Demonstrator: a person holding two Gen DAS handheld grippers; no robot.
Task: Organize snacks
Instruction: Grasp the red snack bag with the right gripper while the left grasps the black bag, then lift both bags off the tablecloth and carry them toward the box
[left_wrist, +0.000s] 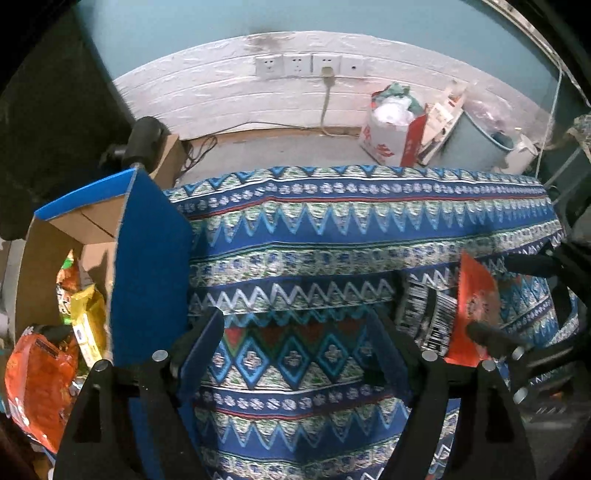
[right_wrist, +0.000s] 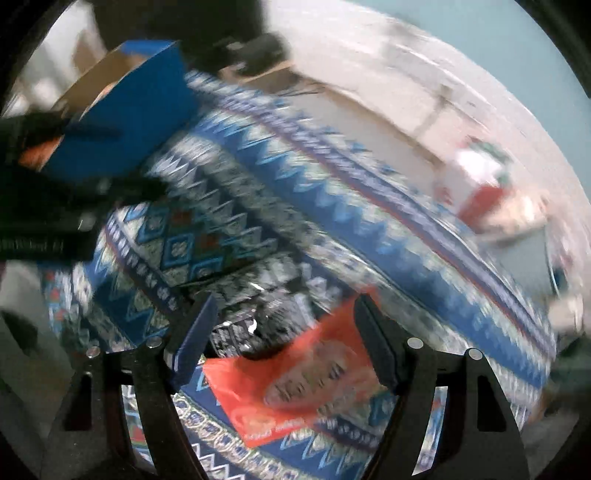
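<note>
Two claws over patterned tabletop (left_wrist: 295, 229): left claw (left_wrist: 295, 332) wide open, empty; right claw (right_wrist: 284, 332) apparently gripping one orange snack packet (right_wrist: 295, 387), blurred. Three packets (left_wrist: 74, 317) in blue box (left_wrist: 147, 258), partly hidden.

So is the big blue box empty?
No. The blue box is open, with orange, yellow and green snack bags inside.

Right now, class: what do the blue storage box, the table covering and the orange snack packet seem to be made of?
Blue storage box: probably corrugated cardboard, with brown inner walls and a matte blue outside.
Table covering: looks like woven cloth; patterned bands, matte.
Orange snack packet: likely thin plastic film; printed, though blurred.
</note>
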